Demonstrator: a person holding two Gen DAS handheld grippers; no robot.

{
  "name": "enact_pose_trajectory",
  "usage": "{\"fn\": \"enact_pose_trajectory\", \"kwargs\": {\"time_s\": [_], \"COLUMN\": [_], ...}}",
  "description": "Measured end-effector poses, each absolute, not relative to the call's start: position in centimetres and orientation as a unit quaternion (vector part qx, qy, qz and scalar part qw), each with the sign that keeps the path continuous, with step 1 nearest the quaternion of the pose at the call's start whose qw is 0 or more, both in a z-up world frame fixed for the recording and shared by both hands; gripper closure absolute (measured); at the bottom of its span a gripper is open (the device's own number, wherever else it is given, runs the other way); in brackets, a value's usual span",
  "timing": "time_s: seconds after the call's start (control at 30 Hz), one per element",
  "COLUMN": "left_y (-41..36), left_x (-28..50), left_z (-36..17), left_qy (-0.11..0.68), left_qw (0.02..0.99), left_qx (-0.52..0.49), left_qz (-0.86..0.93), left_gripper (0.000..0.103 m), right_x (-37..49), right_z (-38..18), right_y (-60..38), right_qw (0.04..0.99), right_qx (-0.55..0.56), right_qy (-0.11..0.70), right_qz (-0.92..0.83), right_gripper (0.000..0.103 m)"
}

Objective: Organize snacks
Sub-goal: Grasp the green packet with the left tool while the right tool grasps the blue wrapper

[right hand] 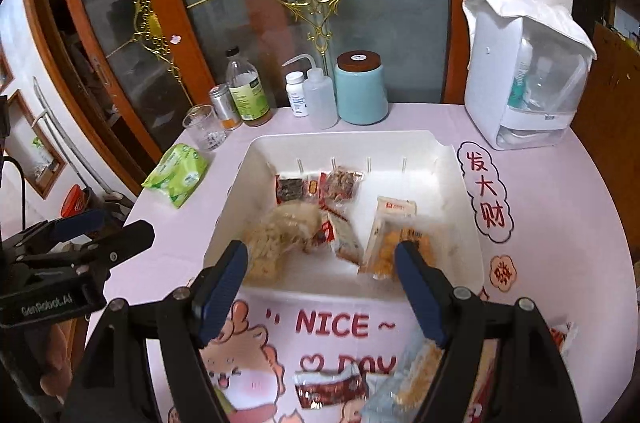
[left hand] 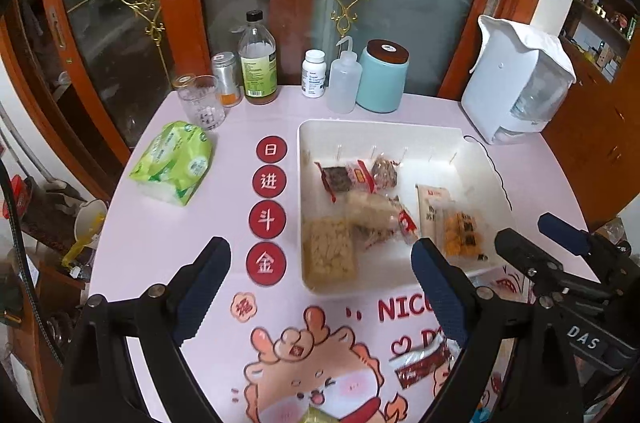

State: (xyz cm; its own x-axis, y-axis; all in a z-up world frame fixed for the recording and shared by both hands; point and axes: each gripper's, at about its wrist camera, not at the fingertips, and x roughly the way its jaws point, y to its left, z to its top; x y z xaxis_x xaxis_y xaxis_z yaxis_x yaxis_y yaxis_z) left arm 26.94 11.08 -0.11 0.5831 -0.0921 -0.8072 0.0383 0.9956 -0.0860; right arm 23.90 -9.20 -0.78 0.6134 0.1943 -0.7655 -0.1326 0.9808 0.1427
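Hovering tilted down | left tool wide apart, empty | right tool wide apart, empty

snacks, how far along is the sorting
Done: several packets already lie in the white bin, among them an orange one and a dark one.
In hand: nothing. The left gripper and right gripper are both open and empty.
Left: a red packet and a pale packet are on the mat in front of the bin.
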Motion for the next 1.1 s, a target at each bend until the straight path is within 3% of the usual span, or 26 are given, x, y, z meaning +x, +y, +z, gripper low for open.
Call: {"fn": "enact_pose_trajectory", "kwargs": {"time_s": [0.5,0.87,1.1], "left_y": [9.7,8.7,9.8], "left_x": [16.3,11.8,11.1], "left_z": [0.1,-7.2,-13.9], "left_qy": [0.436,0.471,0.545], "left_qw": [0.899,0.877,0.834], "left_qx": [0.043,0.091,0.079], "left_qz": [-0.022,-0.029,-0.011], "left_gripper": [0.010,0.010,0.010], "right_x": [11.6,6.5,5.7], "right_z": [-2.3,-8.9,-13.5], "right_y": [-13.6,-15.6,-16.8], "right_qw": [0.901,0.868,0.842], "right_qx": [0.022,0.016,0.029], "right_qy": [0.427,0.490,0.533], "right_qz": [0.069,0.077,0.071], "right_gripper": [0.026,0.026,0.026]}}
